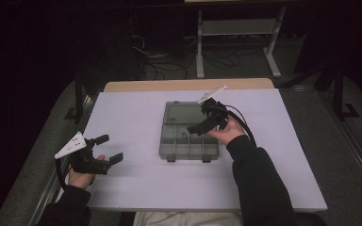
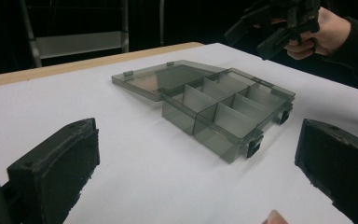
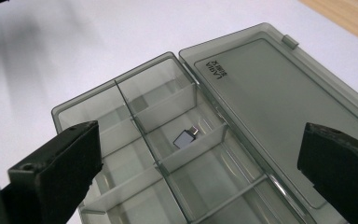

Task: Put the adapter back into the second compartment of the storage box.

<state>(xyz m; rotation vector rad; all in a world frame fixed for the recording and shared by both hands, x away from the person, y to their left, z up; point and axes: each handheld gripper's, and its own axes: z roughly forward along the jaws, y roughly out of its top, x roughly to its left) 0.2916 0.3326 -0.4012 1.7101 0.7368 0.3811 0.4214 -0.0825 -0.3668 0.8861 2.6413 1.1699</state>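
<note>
The box (image 1: 188, 136), a smoky clear organiser with its lid (image 1: 185, 114) laid flat open away from the person, sits near the middle of the white tabletop (image 1: 132, 183), and a small grey adapter (image 3: 185, 138) lies in one of its inner compartments. The right gripper (image 1: 202, 126) hangs over the box's right side, fingers (image 3: 56, 168) wide apart and holding nothing. The left gripper (image 1: 106, 148) is held at the tabletop's left edge, well apart from the box, its fingers (image 2: 56, 168) also spread and empty.
</note>
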